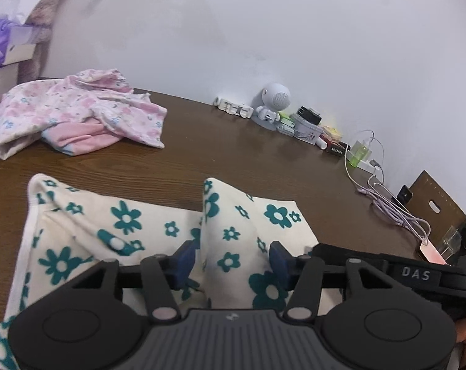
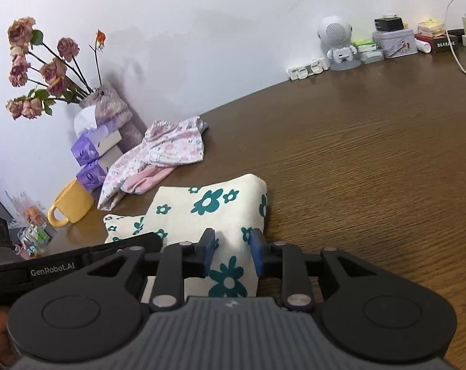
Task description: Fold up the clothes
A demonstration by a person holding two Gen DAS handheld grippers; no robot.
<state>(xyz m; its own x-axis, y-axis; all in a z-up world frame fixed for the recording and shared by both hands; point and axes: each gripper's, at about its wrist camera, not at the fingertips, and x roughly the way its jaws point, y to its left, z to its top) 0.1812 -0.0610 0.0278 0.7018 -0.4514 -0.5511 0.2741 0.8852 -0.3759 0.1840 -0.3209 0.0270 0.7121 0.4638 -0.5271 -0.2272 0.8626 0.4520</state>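
Two purple tissue boxes (image 2: 91,157), stacked, dispense white tissue beside one yellow ceramic mug (image 2: 71,206). One cream teal-flowered cloth (image 2: 202,212) lies on the brown wooden counter (image 2: 371,169). Left claw (image 1: 233,257) and right claw (image 2: 232,251) each stand narrowly parted astride its folds.

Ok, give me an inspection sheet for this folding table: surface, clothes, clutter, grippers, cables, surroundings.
Surface: dark wood-grain table, no spills seen.
Job's things: cream garment with teal flowers in front of both grippers, partly folded; pink floral clothes bunched in a loose heap further back.
Clutter: yellow mug and purple tissue boxes beside the heap; robot-shaped speaker, tin box and green bottle along the wall.
Grippers: left gripper and right gripper both open, a raised fold of the cream garment between each one's fingers.
Cables: lilac cable coiled by the table edge; white cable near the bottle.
Surroundings: white wall; dried roses in the corner.
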